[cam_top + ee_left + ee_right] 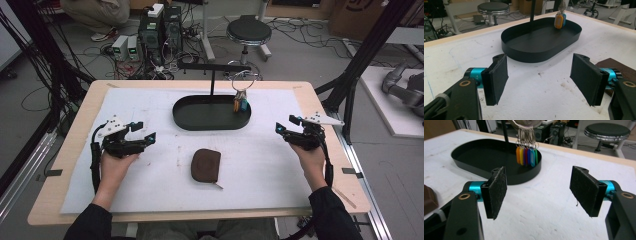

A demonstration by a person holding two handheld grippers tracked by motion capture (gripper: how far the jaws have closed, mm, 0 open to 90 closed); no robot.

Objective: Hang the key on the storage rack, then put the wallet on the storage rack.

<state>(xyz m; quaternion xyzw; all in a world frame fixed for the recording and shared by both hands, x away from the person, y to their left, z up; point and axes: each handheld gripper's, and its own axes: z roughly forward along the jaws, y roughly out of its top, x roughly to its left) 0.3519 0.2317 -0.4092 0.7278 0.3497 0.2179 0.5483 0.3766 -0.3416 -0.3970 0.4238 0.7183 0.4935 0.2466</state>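
Note:
A black oval tray [210, 127] lies at the back middle of the white mat [260, 165]. A thin black stand [212, 80] rises from it. A key ring with coloured tags [240, 104] hangs from the stand's arm over the tray's right end. A brown zip pouch [205, 165] lies flat in front of the tray. My left gripper [145, 131] rests at the mat's left, open and empty. My right gripper [286, 124] sits at the mat's right, open and empty. In the left gripper view the jaws [539, 77] face the tray [529, 53], the tags [560, 20] and the pouch [614, 66]. The right gripper [539, 192] faces the tags [526, 156].
Bare wood of the table [75, 150] frames the mat. Behind the table stand a round stool [248, 31], computer boxes [160, 27] and loose cables on the floor. Black frame posts [360, 55] rise beside the table's right corner. A person crouches at the far left back [95, 15].

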